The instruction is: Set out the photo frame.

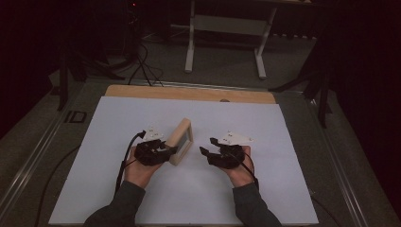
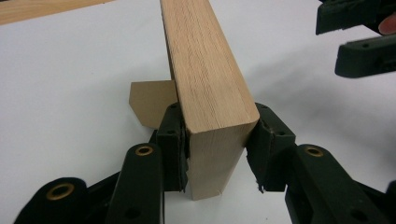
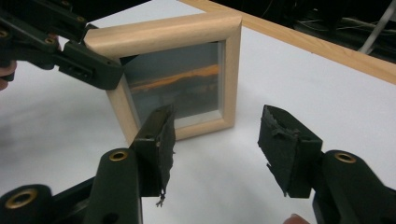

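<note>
The left gripper grasps the near corner of the upright wooden picture frame, fingers pressed on both faces. The right gripper hovers beside it above the white worktop, fingers released.

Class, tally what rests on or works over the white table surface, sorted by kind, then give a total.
Wooden picture frame: 1
Black grippers: 2, the left gripper clamped on the frame's edge, the right gripper open beside it
Total: 3
</note>
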`<action>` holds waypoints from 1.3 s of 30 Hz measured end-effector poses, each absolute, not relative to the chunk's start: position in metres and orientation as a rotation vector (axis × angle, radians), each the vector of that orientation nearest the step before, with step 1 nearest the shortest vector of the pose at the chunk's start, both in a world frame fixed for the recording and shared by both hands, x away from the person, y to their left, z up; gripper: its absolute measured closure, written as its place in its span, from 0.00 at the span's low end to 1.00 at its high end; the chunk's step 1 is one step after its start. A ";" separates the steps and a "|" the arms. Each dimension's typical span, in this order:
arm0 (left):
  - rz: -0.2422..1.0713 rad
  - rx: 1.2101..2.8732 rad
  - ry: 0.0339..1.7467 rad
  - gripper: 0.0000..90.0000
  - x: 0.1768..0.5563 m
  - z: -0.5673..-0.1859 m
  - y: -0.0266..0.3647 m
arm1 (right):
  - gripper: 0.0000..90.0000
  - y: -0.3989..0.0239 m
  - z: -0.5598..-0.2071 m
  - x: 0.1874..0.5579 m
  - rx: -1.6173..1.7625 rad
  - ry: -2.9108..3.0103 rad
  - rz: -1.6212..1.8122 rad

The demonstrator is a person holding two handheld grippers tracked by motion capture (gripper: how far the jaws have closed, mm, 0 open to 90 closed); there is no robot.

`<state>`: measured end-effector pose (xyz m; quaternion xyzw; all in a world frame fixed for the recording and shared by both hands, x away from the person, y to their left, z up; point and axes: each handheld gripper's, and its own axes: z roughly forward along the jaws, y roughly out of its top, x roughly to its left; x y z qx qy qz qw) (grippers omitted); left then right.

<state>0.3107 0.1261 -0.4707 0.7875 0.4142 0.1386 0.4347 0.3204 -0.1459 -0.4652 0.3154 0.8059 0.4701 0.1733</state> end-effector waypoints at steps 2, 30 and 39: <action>0.348 1.965 1.023 0.68 0.310 -0.471 0.126 | 0.51 -0.146 -0.464 0.321 0.900 2.279 1.332; 0.381 2.011 0.963 0.68 0.303 -0.470 0.119 | 0.95 -0.127 -0.446 0.352 0.890 2.183 1.342; 0.413 2.043 0.923 0.67 0.297 -0.470 0.113 | 1.00 -0.101 -0.439 0.371 0.843 2.209 1.317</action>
